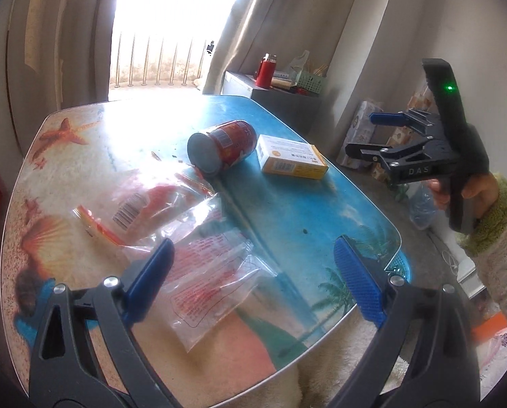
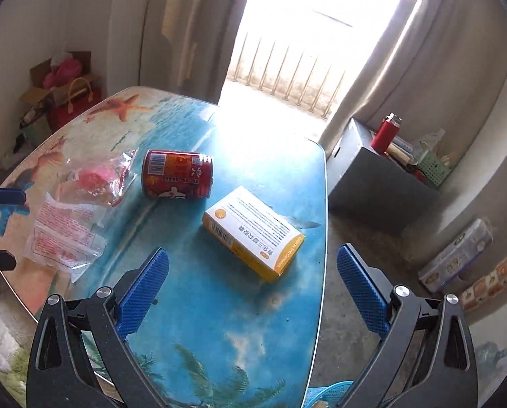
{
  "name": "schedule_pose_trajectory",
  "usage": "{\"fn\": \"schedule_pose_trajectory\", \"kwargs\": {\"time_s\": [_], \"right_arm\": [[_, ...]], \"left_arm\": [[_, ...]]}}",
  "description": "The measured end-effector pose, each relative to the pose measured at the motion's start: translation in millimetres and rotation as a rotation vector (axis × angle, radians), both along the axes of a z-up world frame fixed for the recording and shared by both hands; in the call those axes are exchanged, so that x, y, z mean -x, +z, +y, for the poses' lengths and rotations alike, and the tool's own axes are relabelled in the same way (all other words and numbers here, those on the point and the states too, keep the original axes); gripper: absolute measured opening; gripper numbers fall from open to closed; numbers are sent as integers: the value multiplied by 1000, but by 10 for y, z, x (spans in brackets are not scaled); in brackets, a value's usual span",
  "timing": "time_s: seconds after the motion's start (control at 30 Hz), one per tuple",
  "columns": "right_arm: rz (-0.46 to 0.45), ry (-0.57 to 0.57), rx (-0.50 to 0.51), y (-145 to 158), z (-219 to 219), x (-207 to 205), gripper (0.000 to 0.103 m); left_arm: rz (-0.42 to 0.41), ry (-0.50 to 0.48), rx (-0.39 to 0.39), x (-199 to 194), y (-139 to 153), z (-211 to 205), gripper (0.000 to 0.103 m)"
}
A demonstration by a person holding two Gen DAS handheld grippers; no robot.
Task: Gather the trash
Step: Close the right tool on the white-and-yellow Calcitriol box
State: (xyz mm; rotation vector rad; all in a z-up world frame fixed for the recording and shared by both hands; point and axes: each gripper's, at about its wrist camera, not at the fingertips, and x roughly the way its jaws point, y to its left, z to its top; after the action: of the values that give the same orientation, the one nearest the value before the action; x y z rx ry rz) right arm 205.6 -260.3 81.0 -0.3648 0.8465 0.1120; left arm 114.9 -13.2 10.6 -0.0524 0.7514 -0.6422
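A red drink can (image 1: 224, 146) (image 2: 177, 174) lies on its side on the beach-print table (image 1: 287, 204) (image 2: 253, 306). A yellow and white box (image 1: 291, 157) (image 2: 253, 233) lies to its right. Two clear plastic wrappers with red print lie to the left: a far one (image 1: 151, 204) (image 2: 93, 180) and a near one (image 1: 216, 272) (image 2: 63, 234). My left gripper (image 1: 253, 255) is open and empty above the near wrapper. My right gripper (image 2: 253, 265) is open and empty above the table just short of the box; it also shows in the left wrist view (image 1: 365, 134), off the table's right edge.
A blue plastic basket rim (image 1: 398, 267) (image 2: 331, 392) sits below the table's near right corner. A grey cabinet (image 2: 372, 176) with a red flask (image 1: 265, 69) (image 2: 386, 132) stands behind. Tissue packs (image 2: 457, 255) lie on the floor to the right. A red bag (image 2: 73, 105) stands far left.
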Motion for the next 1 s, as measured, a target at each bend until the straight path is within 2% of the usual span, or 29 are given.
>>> {"fn": "schedule_pose_trajectory", "kwargs": {"time_s": [0.13, 0.23, 0.33, 0.47, 0.57, 0.67, 0.77, 0.87, 1.0], "right_arm": [[155, 67, -62, -197, -84, -480, 96], [211, 62, -159, -289, -212, -817, 96], [274, 8, -317, -418, -429, -1134, 96], [345, -128, -478, -694, -771, -1410, 96], [398, -206, -563, -898, -959, -1417, 96], [416, -219, -592, -959, -1023, -1286, 96], [436, -185, -602, -952, -962, -1091, 96], [436, -153, -550, -909, -839, -899, 96], [382, -159, -452, -788, -738, -796, 96]], "left_arm": [[5, 11, 3, -62, -3, 66, 91], [17, 29, 13, -121, -9, 124, 91], [35, 50, 21, -196, -28, 184, 91], [48, 78, 25, -279, -55, 262, 91], [59, 85, 24, -314, -70, 302, 91], [65, 78, 19, -336, -88, 311, 91], [68, 66, 23, -361, -102, 304, 91], [78, 59, 31, -396, -130, 301, 91], [97, 54, 42, -440, -155, 290, 91]]}}
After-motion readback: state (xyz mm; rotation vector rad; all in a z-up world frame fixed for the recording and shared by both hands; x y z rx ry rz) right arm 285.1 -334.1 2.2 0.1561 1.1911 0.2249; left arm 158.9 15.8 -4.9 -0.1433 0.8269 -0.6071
